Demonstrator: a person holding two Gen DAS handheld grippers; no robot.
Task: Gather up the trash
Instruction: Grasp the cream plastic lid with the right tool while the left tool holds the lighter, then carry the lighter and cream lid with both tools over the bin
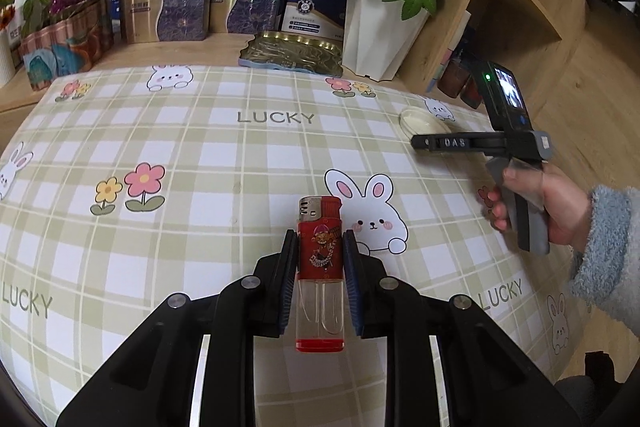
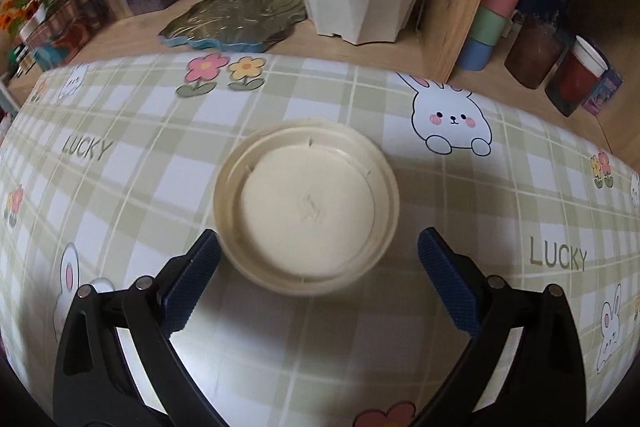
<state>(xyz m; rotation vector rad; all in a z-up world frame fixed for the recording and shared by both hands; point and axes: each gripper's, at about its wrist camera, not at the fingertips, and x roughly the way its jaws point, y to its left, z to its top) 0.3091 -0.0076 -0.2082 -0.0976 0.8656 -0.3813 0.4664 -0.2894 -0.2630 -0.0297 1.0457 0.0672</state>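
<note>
Your left hand-held gripper (image 1: pixel 320 259) is closest to the lens, and its two blue pads (image 1: pixel 289 279) press on both sides of a red lighter (image 1: pixel 320 267), so it is closed on it. You hold the lighter upright in the view, metal head away from you and the clear tank toward you, above the checked cloth with rabbits and the word LUCKY that covers the bench (image 1: pixel 180 147). I cannot tell if the red base of the lighter touches the cloth.

Your right hand-held gripper (image 2: pixel 318 267) is wide open and holds nothing. A round cream lid (image 2: pixel 306 207) lies flat on the cloth, its hollow side up, and its near edge sits between the two blue pads. The left pad (image 2: pixel 192 283) is just beside the rim, maybe touching it; the right pad is apart from it. In the left wrist view you see the same lid (image 1: pixel 424 125) far to the right, under the front of the right hand-held gripper (image 1: pixel 420 142), which your right hand (image 1: pixel 536 203) grips by the handle.

Behind the cloth stand a white pot of red roses (image 1: pixel 380 31), some blue and gold boxes (image 1: pixel 168 7) and a flat gold tin (image 1: pixel 292 51)
</note>
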